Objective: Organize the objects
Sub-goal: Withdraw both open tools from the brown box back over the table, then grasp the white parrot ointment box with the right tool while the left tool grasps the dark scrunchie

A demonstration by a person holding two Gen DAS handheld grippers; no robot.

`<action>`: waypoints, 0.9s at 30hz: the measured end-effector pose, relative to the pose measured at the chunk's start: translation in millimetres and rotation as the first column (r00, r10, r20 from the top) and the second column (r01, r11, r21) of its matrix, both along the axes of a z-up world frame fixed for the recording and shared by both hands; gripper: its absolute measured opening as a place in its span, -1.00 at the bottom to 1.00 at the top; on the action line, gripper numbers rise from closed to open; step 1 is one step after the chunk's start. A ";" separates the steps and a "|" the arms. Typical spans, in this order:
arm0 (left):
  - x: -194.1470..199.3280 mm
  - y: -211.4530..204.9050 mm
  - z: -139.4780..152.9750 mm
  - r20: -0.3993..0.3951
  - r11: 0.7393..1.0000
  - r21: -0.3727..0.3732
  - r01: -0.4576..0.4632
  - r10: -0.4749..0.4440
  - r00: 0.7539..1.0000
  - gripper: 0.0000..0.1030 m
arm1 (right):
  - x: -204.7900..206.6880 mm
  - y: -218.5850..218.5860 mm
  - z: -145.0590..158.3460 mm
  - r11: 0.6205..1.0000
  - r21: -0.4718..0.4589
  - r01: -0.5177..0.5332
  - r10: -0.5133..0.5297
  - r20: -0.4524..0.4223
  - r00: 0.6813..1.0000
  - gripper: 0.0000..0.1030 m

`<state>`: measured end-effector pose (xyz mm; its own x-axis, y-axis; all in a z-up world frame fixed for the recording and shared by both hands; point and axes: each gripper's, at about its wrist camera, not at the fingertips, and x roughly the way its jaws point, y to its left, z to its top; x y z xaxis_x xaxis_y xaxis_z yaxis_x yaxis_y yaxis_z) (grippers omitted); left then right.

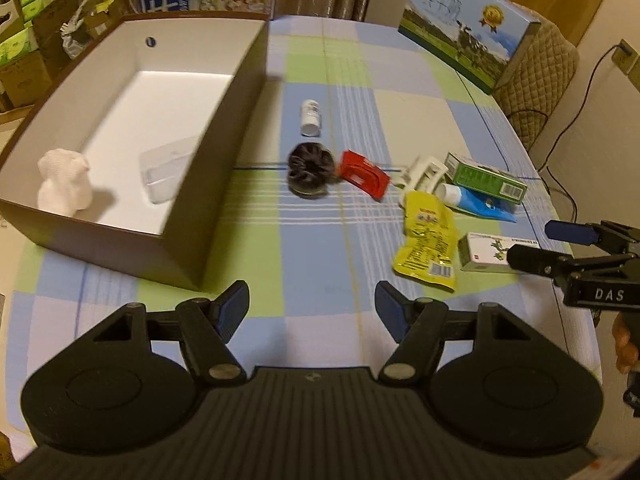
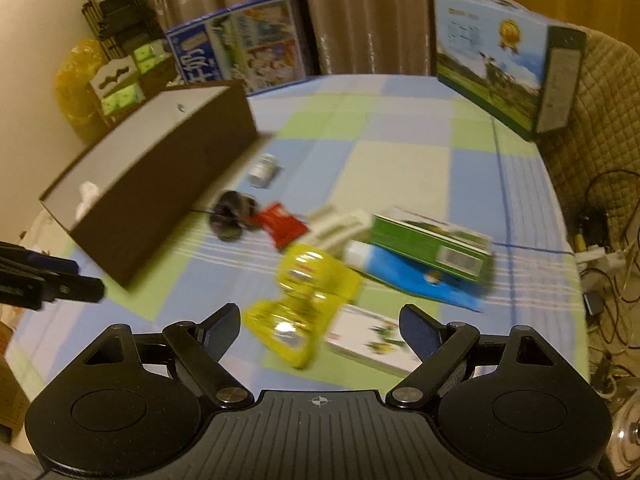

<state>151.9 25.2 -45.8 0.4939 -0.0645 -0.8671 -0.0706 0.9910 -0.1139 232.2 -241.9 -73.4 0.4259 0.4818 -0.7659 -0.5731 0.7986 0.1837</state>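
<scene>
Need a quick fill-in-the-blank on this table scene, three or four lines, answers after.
1. The white figurine stands inside the ____ box.
2. The red packet lies right beside the dark ____.
3. The green carton rests on the ____ tube.
4. Both tools, left and right, hold ____.

Answers: brown; scrunchie; blue; nothing

Milk carton box [image 1: 468, 28] on checked tablecloth [image 1: 400, 92], curtains [image 2: 360, 12] behind.
</scene>
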 end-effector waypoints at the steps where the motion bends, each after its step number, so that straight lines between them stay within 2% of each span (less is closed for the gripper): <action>1: 1.2 -3.1 -1.5 -0.002 1.000 0.000 0.001 -0.001 1.000 0.27 | 3.9 -5.9 -4.1 1.000 -0.007 -0.002 0.002 -0.001 1.000 0.64; 6: 6.0 -14.9 -8.3 -0.010 1.000 0.006 -0.004 0.004 1.000 0.27 | 19.6 -19.6 -25.4 0.994 -0.034 -0.106 0.107 0.003 0.994 0.64; 12: 7.1 -21.3 -16.3 -0.029 1.000 0.023 -0.018 0.019 0.999 0.27 | 38.5 -14.8 -47.5 0.958 -0.067 -0.280 0.281 0.015 0.959 0.57; 16: 6.1 -23.4 -20.0 -0.039 0.999 0.028 -0.023 0.024 0.999 0.27 | 47.5 -8.6 -64.4 0.924 -0.113 -0.365 0.365 -0.016 0.931 0.38; 19: 5.1 -23.8 -21.9 -0.044 0.999 0.030 -0.026 0.027 0.999 0.27 | 46.9 -8.9 -72.6 0.906 -0.162 -0.391 0.392 -0.024 0.919 0.26; 21: 5.4 -23.5 -23.1 -0.047 0.999 0.031 -0.027 0.028 0.998 0.27 | 44.3 -11.1 -73.5 0.898 -0.184 -0.399 0.399 -0.037 0.916 0.05; 22: 5.7 -23.5 -23.7 -0.048 0.999 0.031 -0.027 0.028 0.998 0.27 | 42.1 -12.7 -74.8 0.896 -0.185 -0.404 0.401 -0.055 0.914 -0.13; 23: 6.1 -23.5 -24.7 -0.049 0.999 0.030 -0.025 0.026 0.998 0.27 | 39.5 -13.9 -76.6 0.894 -0.186 -0.409 0.402 -0.076 0.913 -0.21; 27: 9.2 -26.0 -29.9 -0.056 1.000 0.023 -0.009 0.011 0.998 0.27 | 20.9 -19.3 -76.2 0.902 -0.197 -0.385 0.381 -0.061 0.923 -0.29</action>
